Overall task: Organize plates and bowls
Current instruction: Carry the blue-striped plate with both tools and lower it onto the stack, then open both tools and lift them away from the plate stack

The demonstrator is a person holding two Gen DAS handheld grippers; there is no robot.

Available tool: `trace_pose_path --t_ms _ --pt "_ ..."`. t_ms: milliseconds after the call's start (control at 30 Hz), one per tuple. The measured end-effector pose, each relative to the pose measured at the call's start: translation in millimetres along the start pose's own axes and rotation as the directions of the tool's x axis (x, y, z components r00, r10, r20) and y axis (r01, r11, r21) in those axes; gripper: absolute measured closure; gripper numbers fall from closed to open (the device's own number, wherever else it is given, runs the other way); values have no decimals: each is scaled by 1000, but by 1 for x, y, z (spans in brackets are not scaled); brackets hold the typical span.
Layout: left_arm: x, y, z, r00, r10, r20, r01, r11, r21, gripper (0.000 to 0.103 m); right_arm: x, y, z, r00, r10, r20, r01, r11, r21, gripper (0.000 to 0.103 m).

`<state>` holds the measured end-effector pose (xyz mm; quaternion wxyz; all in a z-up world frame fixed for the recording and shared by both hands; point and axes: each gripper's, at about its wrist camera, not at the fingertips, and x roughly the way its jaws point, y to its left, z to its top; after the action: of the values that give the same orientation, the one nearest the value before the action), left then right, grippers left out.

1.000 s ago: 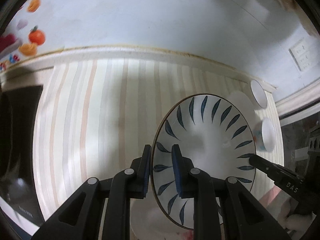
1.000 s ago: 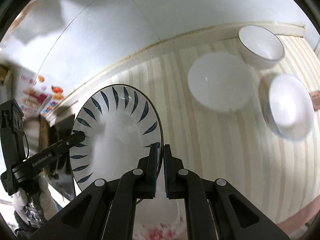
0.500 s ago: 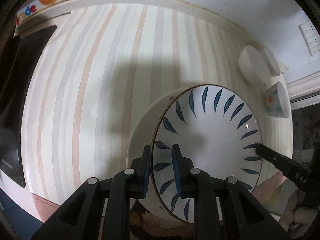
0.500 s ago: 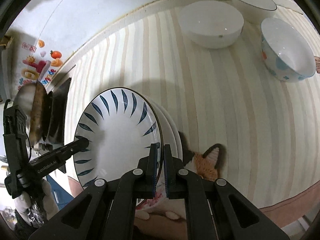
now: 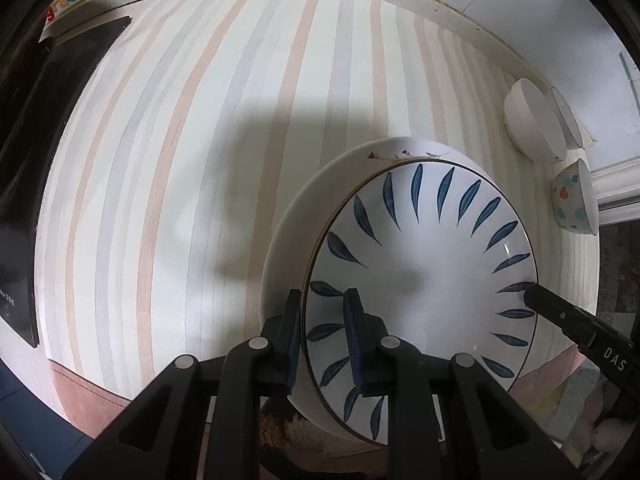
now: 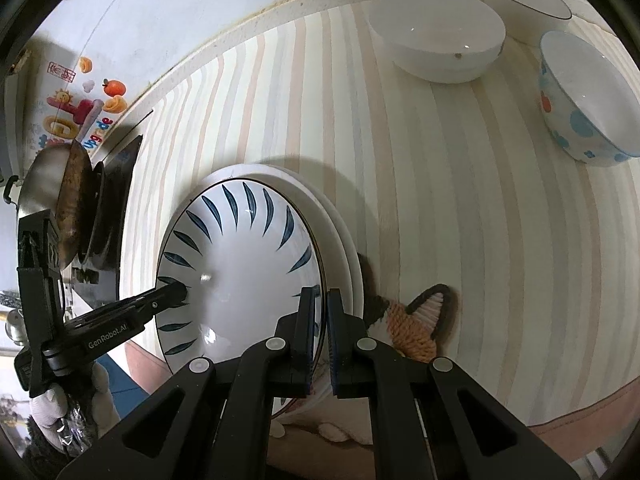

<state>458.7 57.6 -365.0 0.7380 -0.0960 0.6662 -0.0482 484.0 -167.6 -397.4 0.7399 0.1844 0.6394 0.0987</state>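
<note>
A white plate with blue leaf marks is held at both sides. My left gripper is shut on its left rim. My right gripper is shut on its right rim. The plate sits just over a larger white plate on the striped cloth; I cannot tell if they touch. A white bowl, a second white bowl and a dotted bowl stand at the far right; they also show in the left wrist view.
A knitted cat-shaped mat lies under the plates near the table's front edge. A wok on a black stove stands at the left. A wall runs behind the striped table.
Both grippers have carried the blue-leaf plate down toward the table, from raised and facing the wall to low over the larger white plate.
</note>
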Motion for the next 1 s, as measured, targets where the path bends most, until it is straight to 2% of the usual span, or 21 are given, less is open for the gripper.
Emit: trace_pose_path --t_ms 433,733,1000 --pt "3 -10 1 998 51 25 -50 999 -21 85 15 0 9 1000 18 -11 -19 999 -28 96" --pt "2 -5 -7 998 65 0 -65 994 -84 84 17 4 11 998 8 -57 -9 1000 -18 89" --pt "-6 -1 -12 998 65 -14 -66 993 -97 84 11 4 8 997 8 -77 -7 1000 15 82"
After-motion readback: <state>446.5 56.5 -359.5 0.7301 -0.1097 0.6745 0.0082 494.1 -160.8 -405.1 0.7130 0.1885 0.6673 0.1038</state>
